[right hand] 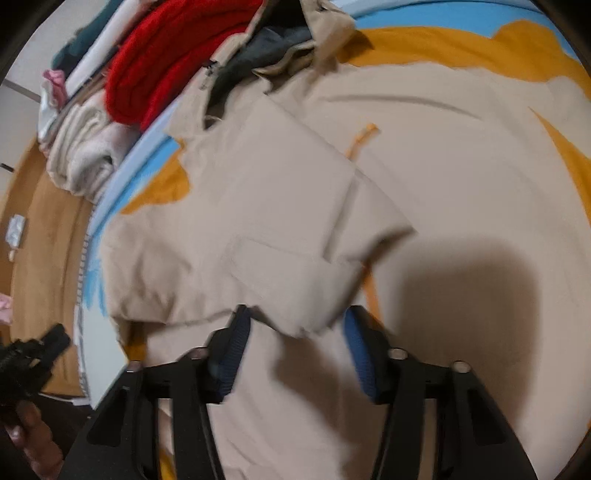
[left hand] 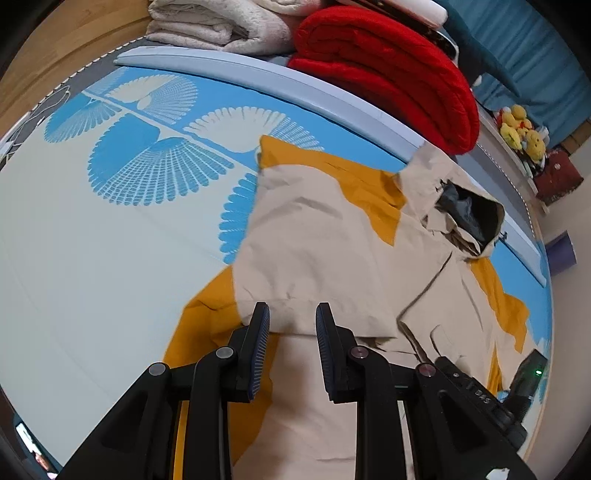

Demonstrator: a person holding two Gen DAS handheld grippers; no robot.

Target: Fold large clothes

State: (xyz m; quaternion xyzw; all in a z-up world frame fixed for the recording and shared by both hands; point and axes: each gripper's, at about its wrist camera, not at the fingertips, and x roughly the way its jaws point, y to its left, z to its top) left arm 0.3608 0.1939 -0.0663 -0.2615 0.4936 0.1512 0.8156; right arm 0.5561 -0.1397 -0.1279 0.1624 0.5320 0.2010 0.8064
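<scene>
A beige and mustard-yellow hooded jacket [left hand: 325, 240] lies spread on a blue and white patterned mat [left hand: 92, 229], its dark-lined hood [left hand: 469, 214] toward the far edge. A beige sleeve is folded across the body. My left gripper [left hand: 291, 314] is open, its jaws apart just above the folded sleeve's edge, holding nothing. In the right wrist view the same jacket [right hand: 295, 192] fills the frame. My right gripper [right hand: 295, 317] is open, its jaws wide over the sleeve cuff edge. The image there is blurred.
A folded red blanket [left hand: 388, 70] and folded cream towels [left hand: 218, 26] are stacked beyond the mat's pale raised edge [left hand: 258, 77]. Yellow plush toys [left hand: 521, 129] sit at far right. The right gripper's body [left hand: 476, 395] shows at lower right. Wooden floor [right hand: 44, 236] lies left.
</scene>
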